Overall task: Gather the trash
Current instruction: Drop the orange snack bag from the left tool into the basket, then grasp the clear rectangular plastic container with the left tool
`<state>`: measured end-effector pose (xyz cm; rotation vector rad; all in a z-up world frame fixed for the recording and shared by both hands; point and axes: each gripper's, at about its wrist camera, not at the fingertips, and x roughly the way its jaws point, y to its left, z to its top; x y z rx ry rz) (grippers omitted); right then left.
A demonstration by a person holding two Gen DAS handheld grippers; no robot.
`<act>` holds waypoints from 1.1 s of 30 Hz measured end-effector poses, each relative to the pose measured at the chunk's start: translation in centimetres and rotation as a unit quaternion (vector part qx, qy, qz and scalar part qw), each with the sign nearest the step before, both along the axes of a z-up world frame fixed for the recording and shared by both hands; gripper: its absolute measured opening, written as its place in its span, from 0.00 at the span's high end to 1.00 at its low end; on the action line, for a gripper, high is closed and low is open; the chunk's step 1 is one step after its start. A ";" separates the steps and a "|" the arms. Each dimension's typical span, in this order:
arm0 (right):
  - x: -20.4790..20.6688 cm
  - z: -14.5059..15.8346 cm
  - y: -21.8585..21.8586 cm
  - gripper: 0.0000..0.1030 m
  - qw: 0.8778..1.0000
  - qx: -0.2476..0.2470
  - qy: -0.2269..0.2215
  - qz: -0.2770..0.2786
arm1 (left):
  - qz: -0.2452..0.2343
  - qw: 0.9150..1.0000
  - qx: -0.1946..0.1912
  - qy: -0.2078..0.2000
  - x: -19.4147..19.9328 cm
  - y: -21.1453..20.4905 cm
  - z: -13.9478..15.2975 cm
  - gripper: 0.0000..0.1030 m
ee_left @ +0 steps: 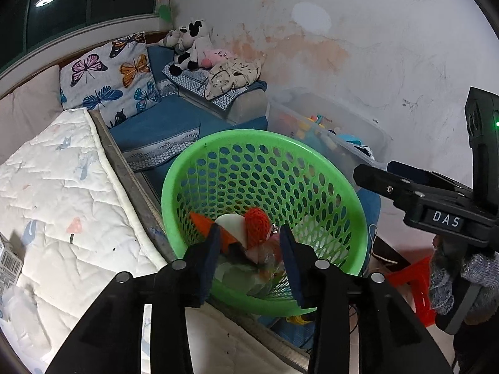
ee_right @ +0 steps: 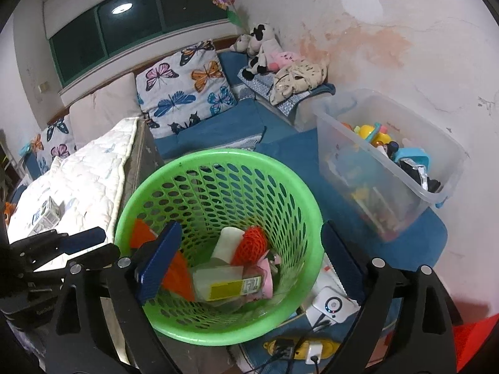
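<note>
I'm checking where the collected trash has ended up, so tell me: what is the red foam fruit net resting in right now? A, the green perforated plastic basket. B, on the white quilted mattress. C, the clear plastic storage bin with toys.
A: the red foam fruit net lies inside the green perforated plastic basket, among other wrappers at its bottom.

Both grippers (ee_left: 249, 249) (ee_right: 252, 258) agape, empty.

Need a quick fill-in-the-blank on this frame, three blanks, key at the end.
1. The perforated basket holding the trash is ____ in colour.
2. The pillow on the blue seat is printed with ____.
3. The clear bin beside the basket holds ____.
Missing words: green; butterflies; toys
</note>
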<state>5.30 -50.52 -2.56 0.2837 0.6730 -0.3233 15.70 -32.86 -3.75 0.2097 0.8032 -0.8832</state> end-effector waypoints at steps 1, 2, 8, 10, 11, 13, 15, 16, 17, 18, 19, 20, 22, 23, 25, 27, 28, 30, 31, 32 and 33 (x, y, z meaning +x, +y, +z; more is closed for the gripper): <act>-0.1 0.1 0.0 0.12 1.000 0.004 -0.004 -0.002 | 0.000 1.000 0.001 -0.001 0.0 0.1 0.0 0.61; -0.2 0.2 0.0 0.12 1.000 0.007 -0.008 -0.003 | 0.002 1.000 0.001 -0.003 -0.1 0.3 0.1 0.59; -0.5 0.6 0.8 0.11 0.999 0.023 -0.020 0.009 | 0.022 1.000 -0.004 0.002 -0.1 2.7 0.2 0.54; -0.4 0.6 1.3 0.10 0.999 0.027 -0.020 0.016 | 0.033 0.999 -0.007 0.002 -0.1 3.9 0.4 0.52; -0.3 0.5 1.6 0.10 0.999 0.030 -0.020 0.020 | 0.037 0.999 -0.008 0.003 -0.1 4.4 0.4 0.52; 0.0 0.5 2.2 0.10 0.999 0.037 -0.018 0.028 | 0.044 0.999 -0.012 0.004 -0.1 5.4 0.6 0.50; 0.1 0.4 2.9 0.09 0.999 0.036 -0.016 0.033 | 0.053 0.998 -0.016 0.001 0.0 6.6 0.8 0.48; 0.3 0.4 3.3 0.09 0.999 0.036 -0.015 0.037 | 0.056 0.998 -0.017 -0.001 0.0 7.0 0.9 0.46; 0.4 0.4 3.6 0.09 0.998 0.039 -0.014 0.041 | 0.061 0.998 -0.017 -0.005 -0.1 7.6 1.0 0.46; 0.5 0.4 3.9 0.09 0.998 0.040 -0.014 0.045 | 0.064 0.998 -0.017 -0.008 -0.2 8.0 1.0 0.46; 0.5 0.5 4.1 0.09 0.998 0.039 -0.014 0.048 | 0.067 0.998 -0.016 -0.012 -0.2 8.3 1.1 0.45; 0.6 0.6 4.4 0.09 0.998 0.037 -0.014 0.051 | 0.072 0.997 -0.014 -0.018 -0.3 9.0 1.2 0.44; 0.7 0.7 5.0 0.09 0.997 0.036 -0.014 0.060 | 0.086 0.996 -0.011 -0.023 -0.2 10.1 1.3 0.44; 0.8 0.8 5.4 0.09 0.997 0.034 -0.014 0.063 | 0.093 0.995 -0.011 -0.024 -0.1 10.5 1.3 0.43; 1.0 0.8 6.0 0.09 0.997 0.033 -0.012 0.072 | 0.111 0.993 -0.009 -0.026 0.2 11.6 1.4 0.43; 1.2 0.7 6.5 0.09 0.996 0.034 -0.012 0.078 | 0.133 0.991 -0.005 -0.027 0.6 12.8 1.3 0.42; 1.4 0.7 6.9 0.09 0.996 0.034 -0.011 0.083 | 0.144 0.989 -0.004 -0.028 0.8 13.5 1.3 0.42; 1.7 0.7 7.5 0.09 0.995 0.034 -0.010 0.091 | 0.173 0.984 0.002 -0.034 1.3 15.0 1.2 0.41; 1.8 0.7 7.8 0.09 0.995 0.035 -0.011 0.094 | 0.186 0.982 0.005 -0.038 1.5 15.6 1.2 0.41; 1.9 0.7 8.0 0.09 0.995 0.036 -0.011 0.097 | 0.204 0.978 0.011 -0.044 1.7 16.4 1.1 0.38; 2.0 0.7 8.3 0.09 0.994 0.037 -0.011 0.100 | 0.218 0.975 0.015 -0.045 2.0 17.1 1.0 0.37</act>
